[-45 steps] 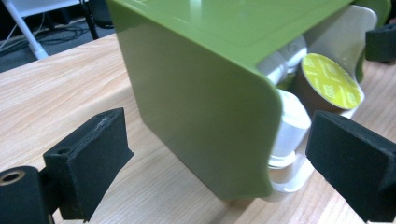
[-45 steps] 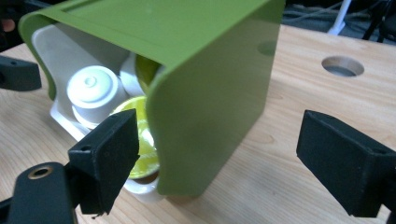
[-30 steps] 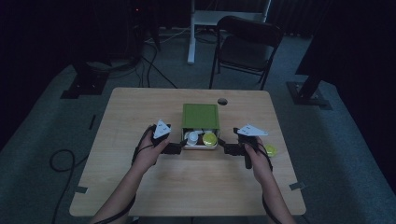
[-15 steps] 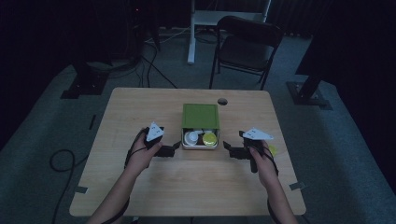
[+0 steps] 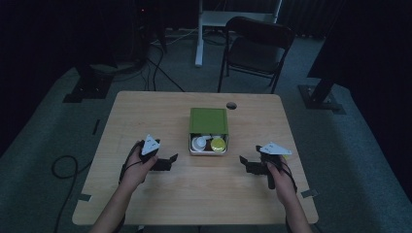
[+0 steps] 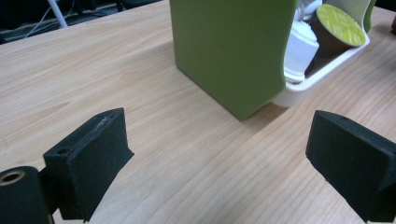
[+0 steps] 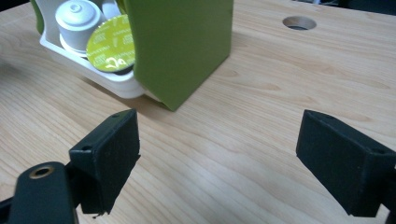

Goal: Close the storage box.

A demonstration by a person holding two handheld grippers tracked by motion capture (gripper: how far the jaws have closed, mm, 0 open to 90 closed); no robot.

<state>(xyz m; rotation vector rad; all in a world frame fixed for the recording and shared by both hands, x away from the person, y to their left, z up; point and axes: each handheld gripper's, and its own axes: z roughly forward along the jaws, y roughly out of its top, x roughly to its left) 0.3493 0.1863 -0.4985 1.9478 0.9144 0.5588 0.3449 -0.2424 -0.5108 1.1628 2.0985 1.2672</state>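
Left tongs (image 5: 167, 162) and right tongs (image 5: 247, 165), both spread wide and empty, have been drawn back from the green box (image 5: 208, 121) toward 6 o'clock since a second ago; release is inferred. The box rests mid-tabletop (image 5: 145, 116), its white tray (image 5: 208, 150) holding a white capsule (image 5: 199, 142) and a yellow-lidded capsule (image 5: 218, 143). A cable hole (image 5: 231, 105) lies at 1 o'clock; a chair (image 5: 255, 48) stands beyond. No obstruction is seen between tongs and box.
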